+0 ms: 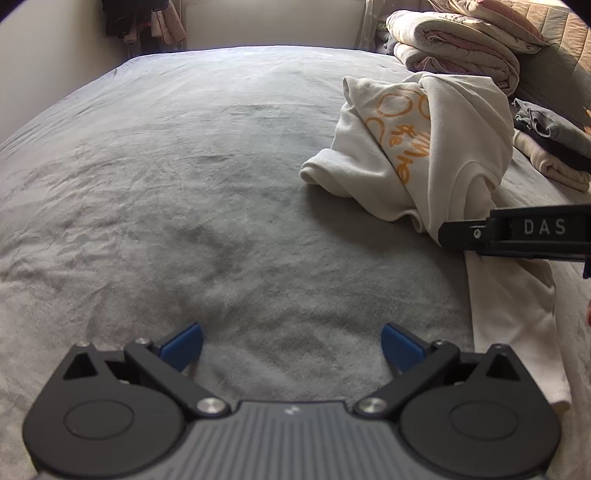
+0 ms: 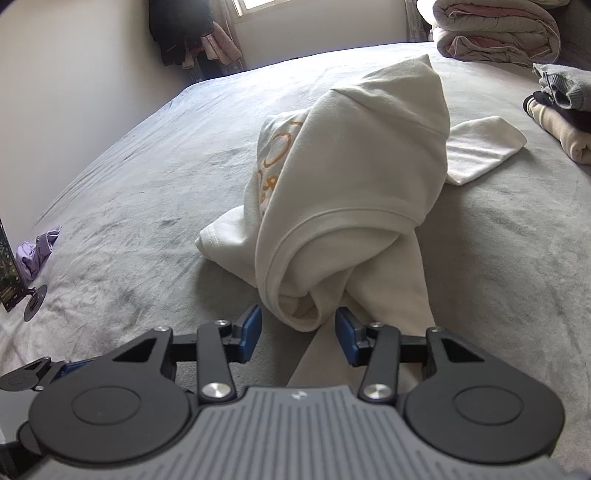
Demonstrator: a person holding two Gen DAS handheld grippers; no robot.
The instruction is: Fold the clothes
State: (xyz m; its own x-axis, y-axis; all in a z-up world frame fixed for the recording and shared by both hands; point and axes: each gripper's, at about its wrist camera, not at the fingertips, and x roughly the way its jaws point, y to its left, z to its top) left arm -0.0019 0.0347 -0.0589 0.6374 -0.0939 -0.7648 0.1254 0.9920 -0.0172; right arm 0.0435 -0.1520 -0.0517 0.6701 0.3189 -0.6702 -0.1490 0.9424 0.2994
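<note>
A crumpled white sweatshirt [image 1: 424,147] with orange print lies bunched on the grey bed blanket [image 1: 184,184], right of centre in the left wrist view. My left gripper [image 1: 291,343] hangs open over bare blanket, well left of the garment, with nothing between its blue pads. In the right wrist view the sweatshirt [image 2: 351,184] fills the middle. My right gripper [image 2: 298,332] has its jaws partly apart around a rounded fold at the garment's near end. The pads stand on either side of the fold without visibly pressing it. From the left wrist view my right gripper [image 1: 445,232] shows side-on against the sweatshirt's near edge.
A stack of folded clothes [image 2: 561,122] sits at the right edge of the bed, with folded quilts [image 2: 495,33] piled behind it. A small purple garment [image 2: 37,251] and a dark stand [image 2: 11,280] are at the far left. Clothes [image 2: 184,33] hang by the wall.
</note>
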